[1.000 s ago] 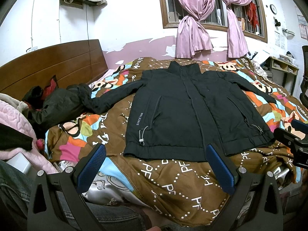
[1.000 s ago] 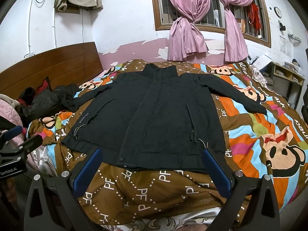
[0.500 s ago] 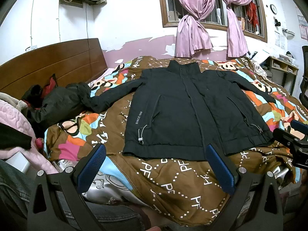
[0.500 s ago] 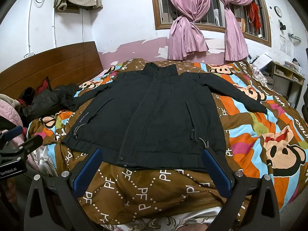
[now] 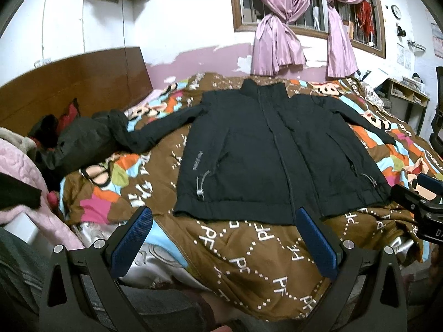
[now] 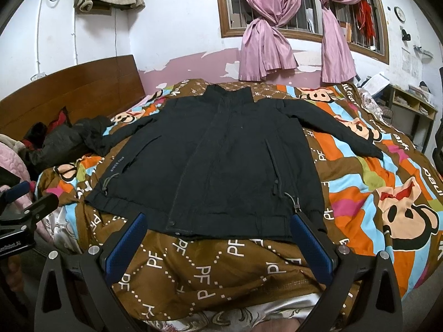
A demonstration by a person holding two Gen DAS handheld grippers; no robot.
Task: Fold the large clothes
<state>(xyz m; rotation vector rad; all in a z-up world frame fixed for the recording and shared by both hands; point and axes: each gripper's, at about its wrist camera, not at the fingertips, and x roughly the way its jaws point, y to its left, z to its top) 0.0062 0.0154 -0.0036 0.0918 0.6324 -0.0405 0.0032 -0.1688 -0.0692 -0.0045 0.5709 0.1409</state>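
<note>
Black jacket (image 5: 277, 152) lies flat, front up, on the bed w/ a brown cartoon-print quilt (image 5: 249, 254); collar toward the window wall, hem toward the cameras, zip closed as far as visible. Both sleeves spread out from the body: one reaches toward the headboard (image 5: 69, 88) side and ends against a dark clothes pile (image 5: 77, 144); the other runs out over the quilt on the opposite side, cuff lying flat. Drawcord toggles show near both hem corners. Left tongs (image 5: 225, 238) released, blue pads wide apart, holding nothing, positioned on the near side of the jacket hem, above the quilt edge; no contact w/ the jacket seen. Right tongs (image 6: 218, 240) likewise released, pads wide apart, empty, also on the near side of the hem; far tip overlaps the hem corner in view, contact cannot be told. In the right wrist view the jacket (image 6: 216, 160) sits centred on the quilt (image 6: 193, 271). Each pair of tongs shows at the frame edge of the other's view. Pink curtains (image 5: 277, 44) hang beyond the jacket collar. Pink blanket (image 5: 25, 182) beside the clothes pile, headboard side of the jacket.
</note>
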